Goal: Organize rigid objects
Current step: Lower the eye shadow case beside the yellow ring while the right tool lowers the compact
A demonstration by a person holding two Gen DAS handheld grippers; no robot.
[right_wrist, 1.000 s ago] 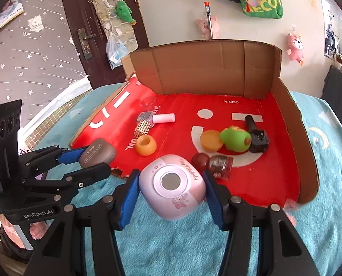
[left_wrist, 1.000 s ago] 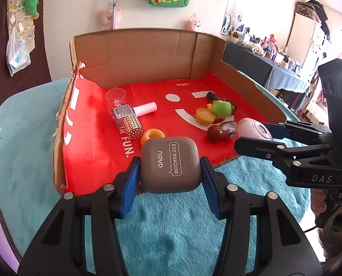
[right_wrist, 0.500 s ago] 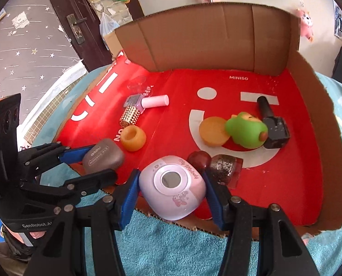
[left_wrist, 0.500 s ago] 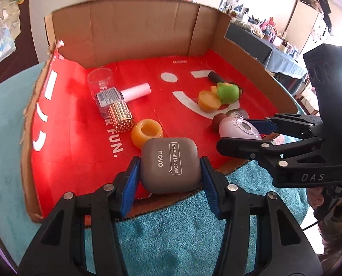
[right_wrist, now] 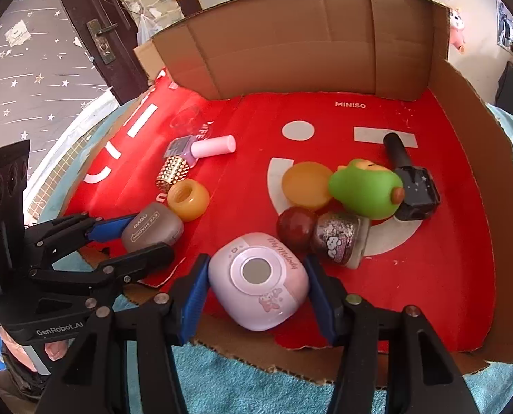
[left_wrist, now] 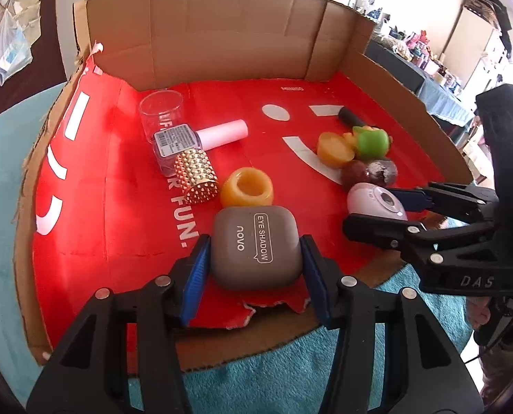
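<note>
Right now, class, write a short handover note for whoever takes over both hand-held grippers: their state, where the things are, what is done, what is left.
Left hand-held gripper: shut on the grey eyeshadow case, over the box's front edge.
Right hand-held gripper: shut on the pink case, also over the front edge.
Already in the box: cup, polish bottle, gold roller, orange ring, green toy, black bottle.
Left: set both cases down and release.

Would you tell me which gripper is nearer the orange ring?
Left. The left gripper, holding the eye shadow case, sits just beside the orange ring; the right gripper is farther away.
</note>
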